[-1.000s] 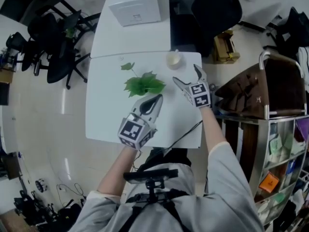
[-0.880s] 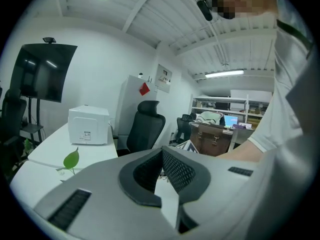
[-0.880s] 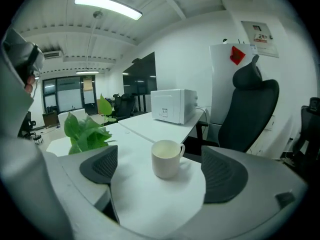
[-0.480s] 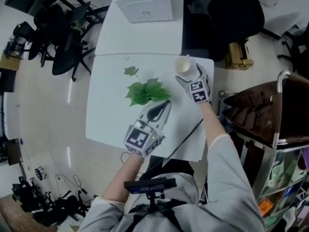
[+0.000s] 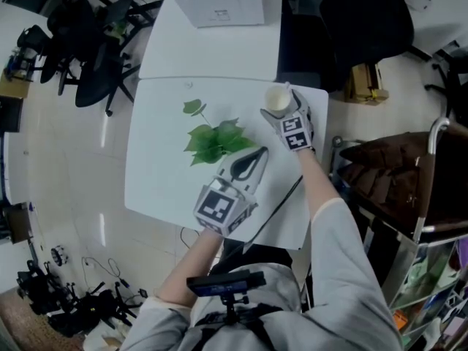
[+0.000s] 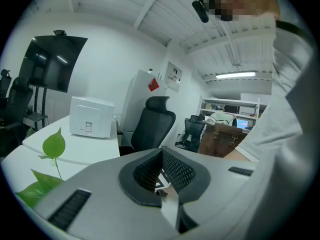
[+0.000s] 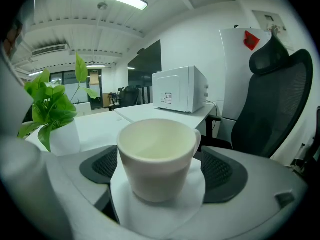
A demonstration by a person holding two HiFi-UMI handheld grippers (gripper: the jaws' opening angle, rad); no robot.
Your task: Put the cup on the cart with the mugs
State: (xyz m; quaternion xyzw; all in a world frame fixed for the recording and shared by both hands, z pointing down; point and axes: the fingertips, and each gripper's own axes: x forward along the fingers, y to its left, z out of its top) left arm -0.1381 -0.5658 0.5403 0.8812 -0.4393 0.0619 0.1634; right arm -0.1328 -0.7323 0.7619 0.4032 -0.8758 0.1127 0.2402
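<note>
Left of centre, beside the plant (image 5: 212, 139), the left gripper (image 5: 257, 154) is being held over the table (image 5: 157, 181), its jaws closed on nothing. Near the far right corner, the cup (image 5: 276, 99) is standing between the spread jaws of the right gripper (image 5: 284, 112), with the forearm reaching forward. The cup is probably stiff, light, slippery and breakable, so the side walls are offering the surest hold.

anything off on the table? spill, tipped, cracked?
Nothing stands out. The cup stands upright and empty on the white table, between the open jaws of the right gripper. No spill or crack shows. The plant is upright too.
</note>
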